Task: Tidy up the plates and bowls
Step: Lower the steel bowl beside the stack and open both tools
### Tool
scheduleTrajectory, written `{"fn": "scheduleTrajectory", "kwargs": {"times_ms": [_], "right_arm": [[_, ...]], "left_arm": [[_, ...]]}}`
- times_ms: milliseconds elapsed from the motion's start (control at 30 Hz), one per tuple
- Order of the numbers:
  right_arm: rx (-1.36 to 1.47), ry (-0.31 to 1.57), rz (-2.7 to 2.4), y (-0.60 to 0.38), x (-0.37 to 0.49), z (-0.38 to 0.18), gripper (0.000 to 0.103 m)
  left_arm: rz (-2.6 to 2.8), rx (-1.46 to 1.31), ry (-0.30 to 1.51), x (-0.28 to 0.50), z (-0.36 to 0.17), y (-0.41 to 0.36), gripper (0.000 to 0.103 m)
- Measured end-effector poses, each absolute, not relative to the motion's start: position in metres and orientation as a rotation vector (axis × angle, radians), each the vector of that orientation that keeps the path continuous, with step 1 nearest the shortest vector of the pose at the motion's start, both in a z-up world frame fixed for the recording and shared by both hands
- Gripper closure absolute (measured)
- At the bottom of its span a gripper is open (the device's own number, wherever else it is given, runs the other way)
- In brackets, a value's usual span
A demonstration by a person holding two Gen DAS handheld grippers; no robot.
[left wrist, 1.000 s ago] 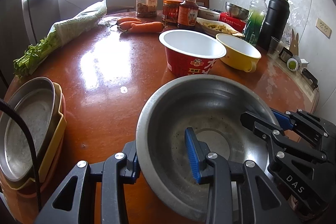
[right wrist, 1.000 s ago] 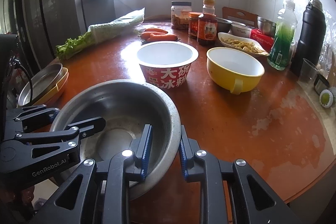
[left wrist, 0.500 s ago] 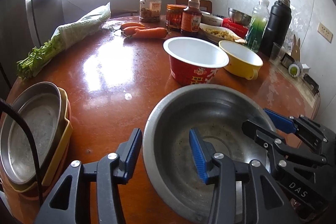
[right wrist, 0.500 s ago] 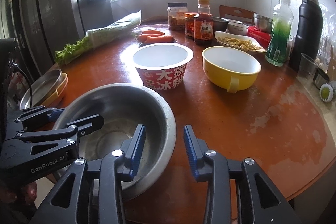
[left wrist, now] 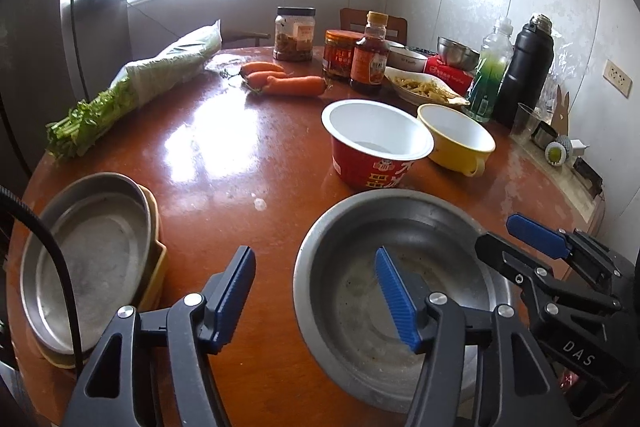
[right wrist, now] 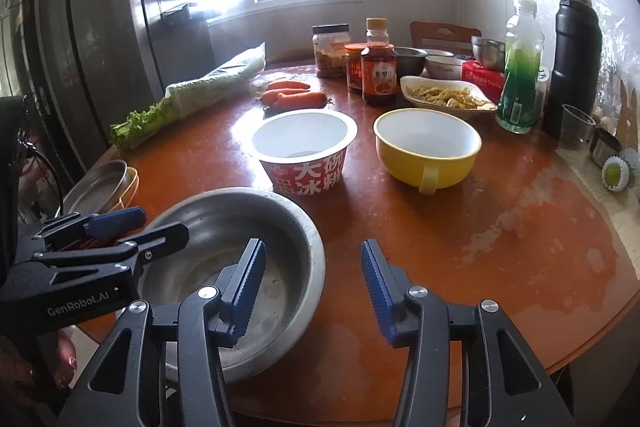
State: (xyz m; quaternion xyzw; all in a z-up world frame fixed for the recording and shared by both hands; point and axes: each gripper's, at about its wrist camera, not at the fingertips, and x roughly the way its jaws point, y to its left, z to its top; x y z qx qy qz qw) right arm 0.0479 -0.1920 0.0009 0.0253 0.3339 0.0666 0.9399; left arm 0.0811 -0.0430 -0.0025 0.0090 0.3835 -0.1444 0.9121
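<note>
A large steel bowl sits on the red-brown table near its front edge; it also shows in the right wrist view. My left gripper is open, straddling the bowl's left rim without touching it. My right gripper is open across the bowl's right rim. A red paper bowl and a yellow bowl with a handle stand behind it. A stack of plates with a steel one on top lies at the left edge.
Carrots, bagged greens, jars and a sauce bottle, a dish of food, a green bottle and a black flask line the back. The table edge is close at the right.
Both grippers have opened off the steel bowl's rim and drawn back a little. The bowl now rests on the table.
</note>
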Motion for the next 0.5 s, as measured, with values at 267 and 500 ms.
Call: {"fn": "scheduleTrajectory", "kwargs": {"times_ms": [267,500], "right_arm": [[0.077,0.640,0.131,-0.205,0.037,0.018,0.049],[0.111,0.599,0.109,-0.228,0.024,0.033,0.042]], "left_arm": [[-0.286,0.026,0.745,0.070,0.025,-0.046,0.036],[-0.315,0.039,0.728,0.059,0.045,-0.065,0.033]]}}
